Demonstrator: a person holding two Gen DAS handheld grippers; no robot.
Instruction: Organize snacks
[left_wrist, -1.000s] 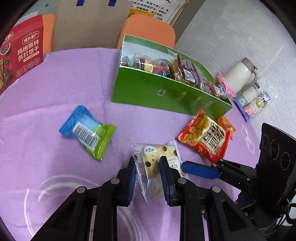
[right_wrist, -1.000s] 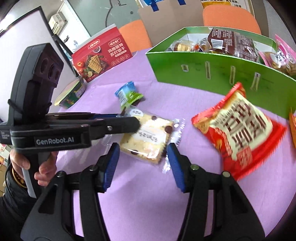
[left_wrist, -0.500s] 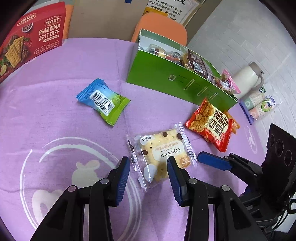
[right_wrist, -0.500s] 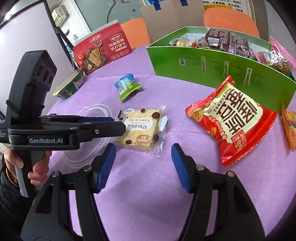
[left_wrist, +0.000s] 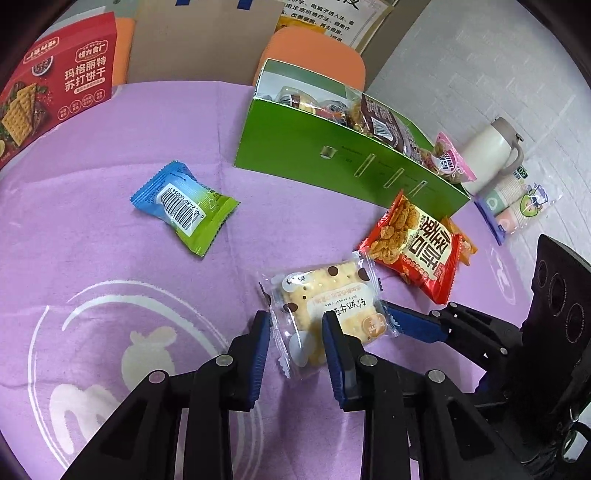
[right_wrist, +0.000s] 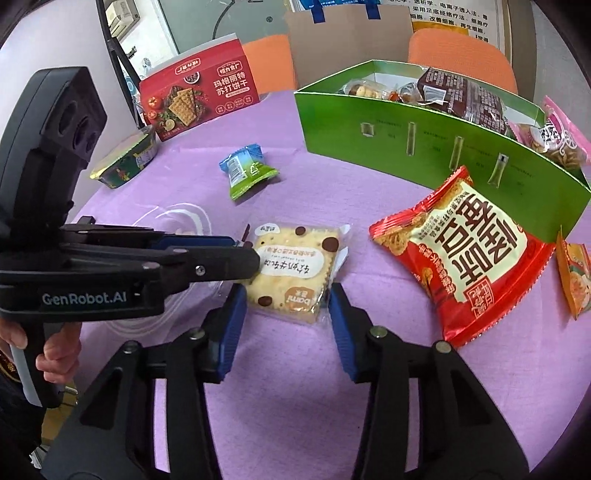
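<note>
Right now both grippers are working on one snack, the cookie packet (left_wrist: 328, 302), which lies flat near the middle of the desk (left_wrist: 92, 258). The left gripper (left_wrist: 295, 343) has its fingers (left_wrist: 258, 343) on either side of the packet's near end, and they are closing on it; the right-hand one lies over the wrapper, but whether they press yet cannot be told. The right gripper (right_wrist: 284, 321) comes at the same packet from another side. Its fingers (right_wrist: 341, 328) are closing too, with the packet's edge between them, yet a little gap shows on both sides, so they do not pinch it.

Two grippers are likely used because the packet is thin and slippery, and one may steady it while the other takes it.

The green box (left_wrist: 332, 162) stands toward the far edge of the desk and already has snacks in it, so it is probably where the loose ones should go. The red snack bag (left_wrist: 417, 251) lies just in front of the box, with a small orange packet (left_wrist: 461, 240) partly under it. The blue and green candy packet (left_wrist: 184, 206) lies alone, well apart to the left.

A purple cloth with white drawings covers the desk. A red cracker box (left_wrist: 55, 88) stands at the far left edge. Orange chairs (left_wrist: 317, 48) and a brown cardboard sheet (left_wrist: 199, 37) are behind, and a white bottle (left_wrist: 491, 151) sits by a white brick wall.
</note>
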